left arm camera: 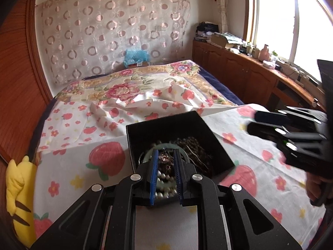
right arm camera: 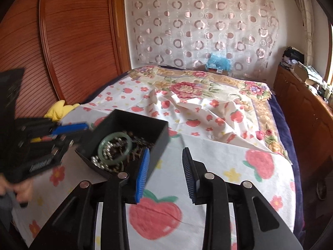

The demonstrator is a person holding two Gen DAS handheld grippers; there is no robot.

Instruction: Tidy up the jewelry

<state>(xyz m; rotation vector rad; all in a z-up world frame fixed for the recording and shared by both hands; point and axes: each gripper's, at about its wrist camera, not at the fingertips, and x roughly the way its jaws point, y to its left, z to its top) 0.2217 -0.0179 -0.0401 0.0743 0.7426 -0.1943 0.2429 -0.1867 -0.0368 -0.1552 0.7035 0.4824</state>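
Observation:
A black open box (left arm camera: pixel 187 123) (right arm camera: pixel 143 123) sits on the strawberry-print sheet and holds tangled jewelry: a pale green bangle (right arm camera: pixel 104 143), white pearl beads (left arm camera: pixel 164 183) (right arm camera: pixel 97 160), dark bead strands (left arm camera: pixel 193 145) and a small gold pendant (left arm camera: pixel 165 158). My left gripper (left arm camera: pixel 165 156) hovers over the near side of the box with its jaws a little apart and nothing between them; it shows blurred in the right wrist view (right arm camera: pixel 70 131). My right gripper (right arm camera: pixel 165 154) is open and empty just right of the box; it shows blurred in the left wrist view (left arm camera: pixel 252 123).
The box rests on a bed with a strawberry sheet (right arm camera: pixel 218 156) and a floral blanket (left arm camera: pixel 135 83). A yellow plush toy (left arm camera: pixel 18 187) lies at the bed's left edge. A wooden wardrobe (right arm camera: pixel 72 41) stands left, a cluttered wooden cabinet (left arm camera: pixel 239 62) right under the window.

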